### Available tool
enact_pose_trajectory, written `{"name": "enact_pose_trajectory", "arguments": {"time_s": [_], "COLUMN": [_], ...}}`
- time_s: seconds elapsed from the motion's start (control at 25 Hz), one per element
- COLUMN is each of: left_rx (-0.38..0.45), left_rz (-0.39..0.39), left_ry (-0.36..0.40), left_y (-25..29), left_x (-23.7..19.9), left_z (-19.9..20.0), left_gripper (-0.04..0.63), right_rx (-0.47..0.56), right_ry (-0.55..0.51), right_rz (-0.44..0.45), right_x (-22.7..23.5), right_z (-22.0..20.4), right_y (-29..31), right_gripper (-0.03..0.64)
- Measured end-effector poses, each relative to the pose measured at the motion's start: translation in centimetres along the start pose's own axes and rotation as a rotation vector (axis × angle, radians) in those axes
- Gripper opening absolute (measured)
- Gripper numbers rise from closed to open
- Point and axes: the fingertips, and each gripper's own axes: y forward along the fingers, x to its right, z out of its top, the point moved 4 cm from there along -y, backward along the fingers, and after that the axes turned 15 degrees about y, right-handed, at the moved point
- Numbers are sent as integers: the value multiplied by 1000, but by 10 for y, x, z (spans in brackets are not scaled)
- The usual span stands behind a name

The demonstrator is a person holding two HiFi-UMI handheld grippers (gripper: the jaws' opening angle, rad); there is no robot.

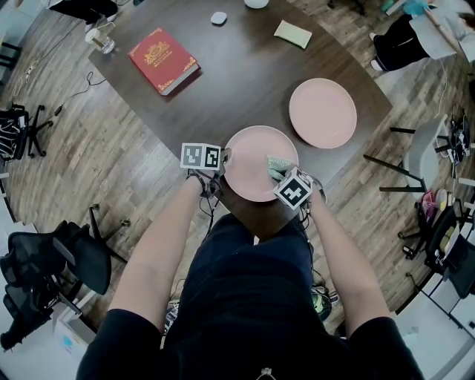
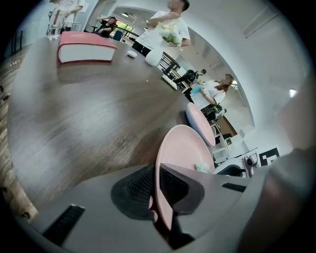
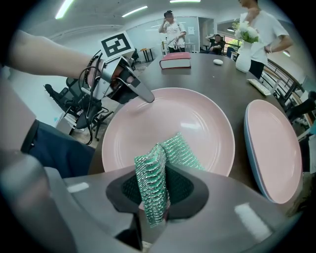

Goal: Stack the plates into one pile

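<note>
A pink plate (image 1: 256,167) lies at the near edge of the dark table (image 1: 245,82). A second pink plate (image 1: 323,112) lies just beyond it to the right, apart from it. My left gripper (image 1: 223,159) is shut on the near plate's left rim; in the left gripper view the rim (image 2: 168,163) runs between the jaws of the left gripper (image 2: 159,187). My right gripper (image 1: 280,172) is over the plate's right side, shut on a green sparkly scouring cloth (image 3: 154,183) that hangs onto the plate (image 3: 163,126). The second plate (image 3: 274,148) sits to the right there.
A red book (image 1: 163,59) lies at the table's far left, with a glass (image 1: 104,41) beyond it. A small white object (image 1: 218,18) and a pale yellow pad (image 1: 292,33) are at the far side. Office chairs (image 1: 52,260) stand on the floor around; people stand beyond the table.
</note>
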Motion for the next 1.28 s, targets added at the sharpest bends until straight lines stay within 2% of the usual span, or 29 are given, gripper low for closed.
{"name": "enact_pose_trajectory", "arguments": {"time_s": [0.24, 0.52, 0.96, 1.28], "left_rx": [9, 23, 16, 9], "left_rz": [-3, -4, 0, 4], "left_ry": [-48, -68, -64, -36], "left_y": [1, 0, 0, 1], "left_x": [-2, 0, -1, -2], "left_z": [-1, -1, 0, 1], "left_gripper": [18, 21, 21, 21], "right_rx": [18, 19, 41, 50], "right_ry": [34, 86, 177, 239], "right_rz": [36, 68, 157, 180], "right_x": [-10, -30, -63, -77], "right_z": [-3, -9, 0, 12], "right_y": [5, 8, 19, 25], "right_gripper": [89, 89, 89, 89]}}
